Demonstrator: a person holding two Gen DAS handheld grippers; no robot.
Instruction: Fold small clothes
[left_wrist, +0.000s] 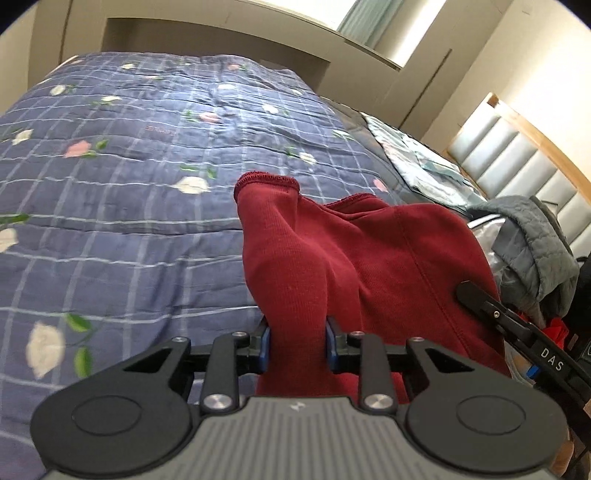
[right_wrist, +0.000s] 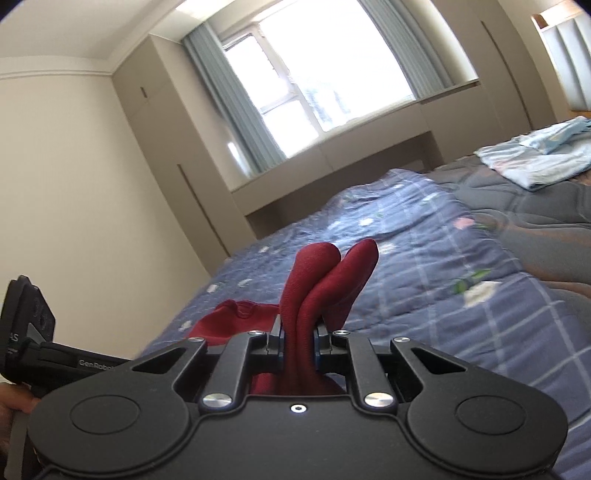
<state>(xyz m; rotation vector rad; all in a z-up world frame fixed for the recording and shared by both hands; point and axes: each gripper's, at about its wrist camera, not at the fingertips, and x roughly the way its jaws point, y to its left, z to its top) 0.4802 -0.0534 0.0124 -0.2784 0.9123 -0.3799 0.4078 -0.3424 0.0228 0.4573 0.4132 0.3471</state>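
Observation:
A dark red knit garment (left_wrist: 354, 251) is held up over the blue floral quilt (left_wrist: 122, 192). My left gripper (left_wrist: 297, 341) is shut on a bunched fold of it, and its stitched hem points away from me. In the right wrist view my right gripper (right_wrist: 298, 341) is shut on another bunch of the red garment (right_wrist: 317, 288), which sticks up in two lobes. More of the cloth hangs to the left, toward the left gripper's body (right_wrist: 33, 332). The right gripper's body (left_wrist: 517, 328) shows at the right edge of the left wrist view.
The quilt (right_wrist: 424, 280) covers a bed. A pile of grey and other clothes (left_wrist: 532, 243) lies at the right. Folded light blue fabric (right_wrist: 535, 162) sits near the padded headboard (left_wrist: 517, 158). Cabinets and a window (right_wrist: 325, 74) stand beyond the bed.

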